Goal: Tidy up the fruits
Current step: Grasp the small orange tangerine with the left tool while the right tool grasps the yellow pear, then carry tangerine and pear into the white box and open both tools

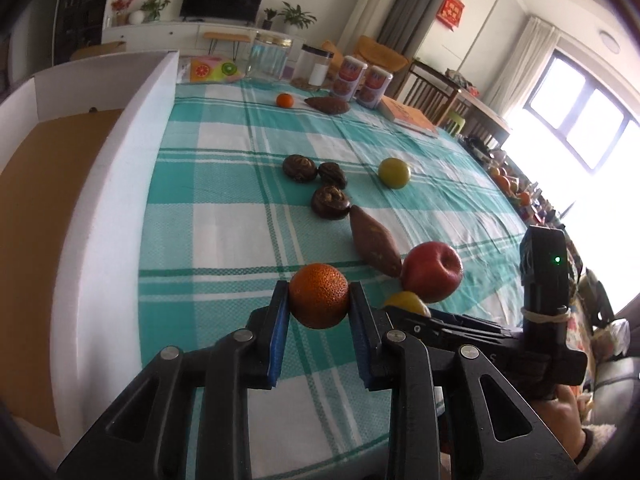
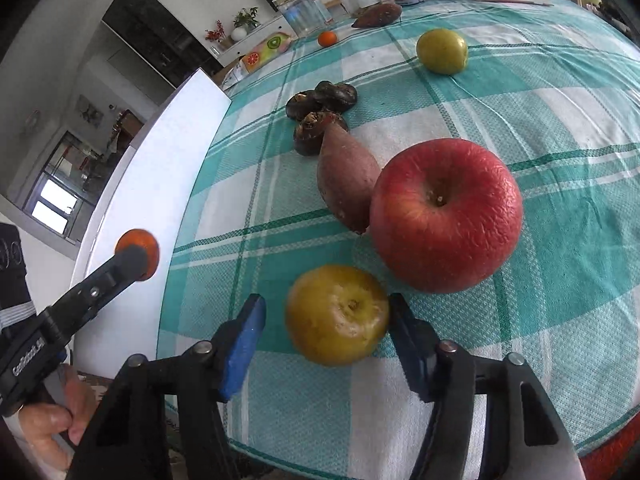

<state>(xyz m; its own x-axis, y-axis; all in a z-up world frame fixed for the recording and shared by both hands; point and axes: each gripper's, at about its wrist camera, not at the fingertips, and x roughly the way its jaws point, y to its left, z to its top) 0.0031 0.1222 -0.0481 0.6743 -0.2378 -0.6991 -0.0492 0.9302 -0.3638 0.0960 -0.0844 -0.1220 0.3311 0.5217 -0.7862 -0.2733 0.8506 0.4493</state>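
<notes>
My left gripper (image 1: 319, 300) is shut on an orange tangerine (image 1: 319, 295) and holds it above the checked tablecloth, near the white box (image 1: 120, 160); it also shows in the right wrist view (image 2: 138, 256). My right gripper (image 2: 326, 320) is open around a yellow plum (image 2: 337, 314) that lies on the cloth, its right finger touching the plum, the left finger apart. A red apple (image 2: 446, 214) lies just beyond, touching a sweet potato (image 2: 346, 178). A green plum (image 2: 442, 51) and a small tangerine (image 2: 327, 38) lie farther off.
Three dark water chestnuts (image 1: 316, 184) lie mid-table. A second sweet potato (image 1: 327, 105), glass jars (image 1: 272, 56), two cans (image 1: 362, 80) and a book (image 1: 408, 116) stand at the far end. The white box has a brown cardboard floor (image 1: 48, 208).
</notes>
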